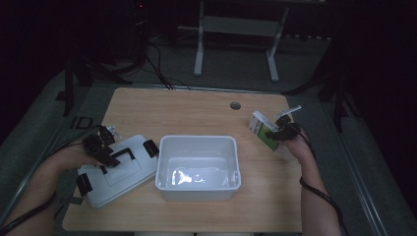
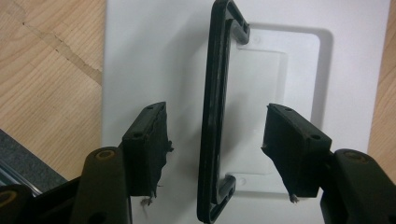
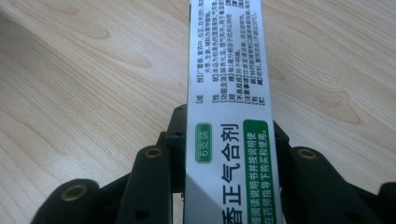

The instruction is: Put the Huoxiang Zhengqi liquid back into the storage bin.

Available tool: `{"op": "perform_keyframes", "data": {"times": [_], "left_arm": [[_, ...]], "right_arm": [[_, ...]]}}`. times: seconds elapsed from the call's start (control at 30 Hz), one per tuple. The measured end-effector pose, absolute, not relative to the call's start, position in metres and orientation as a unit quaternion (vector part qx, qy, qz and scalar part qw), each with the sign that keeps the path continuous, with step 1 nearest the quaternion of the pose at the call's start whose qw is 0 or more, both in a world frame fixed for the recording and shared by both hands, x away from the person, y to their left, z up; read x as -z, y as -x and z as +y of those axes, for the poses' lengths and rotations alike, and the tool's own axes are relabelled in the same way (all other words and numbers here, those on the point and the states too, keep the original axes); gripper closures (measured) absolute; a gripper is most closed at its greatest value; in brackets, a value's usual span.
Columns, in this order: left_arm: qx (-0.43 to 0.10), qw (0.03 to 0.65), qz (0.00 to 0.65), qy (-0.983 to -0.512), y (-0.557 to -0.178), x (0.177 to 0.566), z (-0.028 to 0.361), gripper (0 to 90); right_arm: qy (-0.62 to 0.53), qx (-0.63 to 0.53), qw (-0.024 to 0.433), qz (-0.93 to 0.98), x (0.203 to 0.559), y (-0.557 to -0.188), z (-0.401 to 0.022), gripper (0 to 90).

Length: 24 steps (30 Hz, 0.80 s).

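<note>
The wooden bench [image 1: 196,105] carries everything. Near its middle, toward the front edge, stands an open white plastic bin [image 1: 197,167]. Just left of it, touching its corner, the bin's white lid [image 1: 120,172] lies flat with black latches at its ends and a black handle [image 2: 214,112] on top.

The left tool [image 1: 101,147] hovers over the lid, released: in the left gripper view its pads [image 2: 148,144] stand on either side of the handle, clear of it, with the handle running between them.

At the right side of the bench, well apart from the bin, the right tool [image 1: 281,129] is clenched on a white and green medicine box [image 1: 263,130], held tilted just above the wood. In the right gripper view the box's narrow printed face [image 3: 229,107] runs up between the jaws, which press on both its sides.
</note>
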<state>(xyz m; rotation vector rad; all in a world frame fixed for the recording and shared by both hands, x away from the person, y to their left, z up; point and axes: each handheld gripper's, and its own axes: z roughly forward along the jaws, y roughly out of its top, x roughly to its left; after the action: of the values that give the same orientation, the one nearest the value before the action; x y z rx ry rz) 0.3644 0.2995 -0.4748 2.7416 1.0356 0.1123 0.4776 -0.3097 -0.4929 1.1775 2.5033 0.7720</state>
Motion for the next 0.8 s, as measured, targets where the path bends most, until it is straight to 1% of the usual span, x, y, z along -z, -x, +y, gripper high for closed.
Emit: {"op": "perform_keyframes", "data": {"times": [0.1,0.33,0.57,0.8], "left_arm": [[-0.039,0.106,0.352,-0.929,-0.364,0.474,0.3,40.1],[-0.04,0.104,0.354,-0.929,-0.364,0.473,0.3,40.1],[-0.04,0.104,0.354,-0.929,-0.363,0.471,0.299,40.1],[-0.044,0.105,0.348,-0.931,-0.364,0.467,0.294,40.1]], "right_arm": [[-0.404,-0.264,0.128,0.866,0.49,-0.476,-0.309,65.3],[-0.394,-0.276,0.132,0.867,0.475,-0.467,-0.313,65.4],[-0.378,-0.288,0.131,0.87,0.466,-0.454,-0.318,65.3],[-0.348,-0.291,0.129,0.882,0.458,-0.432,-0.322,65.3]]}}
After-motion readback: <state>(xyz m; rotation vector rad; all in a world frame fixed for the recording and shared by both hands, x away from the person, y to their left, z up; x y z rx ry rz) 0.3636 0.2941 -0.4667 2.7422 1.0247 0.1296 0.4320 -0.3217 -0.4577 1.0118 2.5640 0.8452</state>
